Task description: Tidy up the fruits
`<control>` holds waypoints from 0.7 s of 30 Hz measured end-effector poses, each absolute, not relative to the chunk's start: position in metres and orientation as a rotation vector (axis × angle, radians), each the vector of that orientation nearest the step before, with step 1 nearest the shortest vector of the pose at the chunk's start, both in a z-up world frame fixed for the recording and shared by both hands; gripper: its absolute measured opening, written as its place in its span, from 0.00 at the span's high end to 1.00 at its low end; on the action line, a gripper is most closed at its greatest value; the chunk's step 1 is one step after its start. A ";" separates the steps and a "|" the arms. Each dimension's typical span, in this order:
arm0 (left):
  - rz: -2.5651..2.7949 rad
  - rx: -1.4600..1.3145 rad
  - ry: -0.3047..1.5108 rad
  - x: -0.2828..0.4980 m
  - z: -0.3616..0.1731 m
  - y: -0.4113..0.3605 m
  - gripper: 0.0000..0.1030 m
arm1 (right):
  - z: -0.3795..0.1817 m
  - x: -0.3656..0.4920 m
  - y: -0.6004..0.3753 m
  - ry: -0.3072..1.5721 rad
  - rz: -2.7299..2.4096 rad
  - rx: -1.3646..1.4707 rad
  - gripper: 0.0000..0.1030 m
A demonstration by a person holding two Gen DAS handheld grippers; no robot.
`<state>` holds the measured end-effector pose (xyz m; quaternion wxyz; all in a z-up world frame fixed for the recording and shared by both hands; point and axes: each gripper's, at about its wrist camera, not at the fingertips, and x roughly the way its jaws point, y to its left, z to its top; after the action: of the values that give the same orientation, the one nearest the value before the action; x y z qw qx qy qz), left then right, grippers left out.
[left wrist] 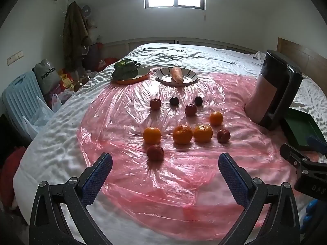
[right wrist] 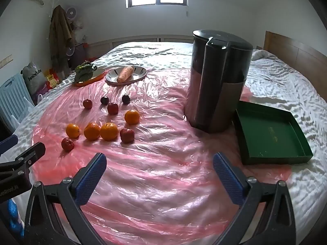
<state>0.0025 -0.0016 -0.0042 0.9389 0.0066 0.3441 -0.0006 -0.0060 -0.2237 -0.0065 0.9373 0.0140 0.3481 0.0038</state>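
Several oranges (left wrist: 182, 134) (right wrist: 109, 131) and small red apples (left wrist: 155, 152) (right wrist: 127, 135) lie loose on a pink plastic sheet (left wrist: 173, 183) (right wrist: 159, 173) spread over a bed, with two dark plums (left wrist: 174, 100) (right wrist: 104, 100) behind them. A green tray (right wrist: 267, 136) (left wrist: 300, 130) sits empty at the right. My left gripper (left wrist: 165, 164) is open and empty, just short of the nearest apple. My right gripper (right wrist: 159, 164) is open and empty over bare plastic, right of the fruit.
A tall dark canister (right wrist: 218, 81) (left wrist: 271, 89) stands next to the tray. At the back, a striped plate (left wrist: 192, 77) holds a carrot (left wrist: 177, 74), and an orange dish (left wrist: 143, 75) holds leafy greens (left wrist: 125, 69). Bags and a blue folding stool (left wrist: 18, 100) stand left of the bed.
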 end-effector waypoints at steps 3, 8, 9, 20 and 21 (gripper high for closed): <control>-0.006 0.017 0.707 0.002 -0.005 -0.002 0.01 | -0.007 -0.007 -0.222 0.709 0.004 0.031 0.00; -0.008 0.024 0.712 0.002 -0.006 -0.006 0.01 | -0.008 -0.008 -0.224 0.704 0.007 0.038 0.00; -0.008 0.024 0.712 0.003 -0.006 -0.006 0.01 | -0.008 -0.008 -0.224 0.704 0.007 0.038 0.00; -0.014 0.031 0.714 0.004 -0.006 -0.011 0.01 | -0.008 -0.008 -0.224 0.701 0.005 0.041 0.00; -0.014 0.036 0.715 0.004 -0.006 -0.012 0.01 | -0.008 -0.008 -0.224 0.700 0.005 0.043 0.00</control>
<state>0.0038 -0.0118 -0.0059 0.9367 0.0175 0.3497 -0.0070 -0.0083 -0.2241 -0.0079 0.9391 0.0209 0.3430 0.0026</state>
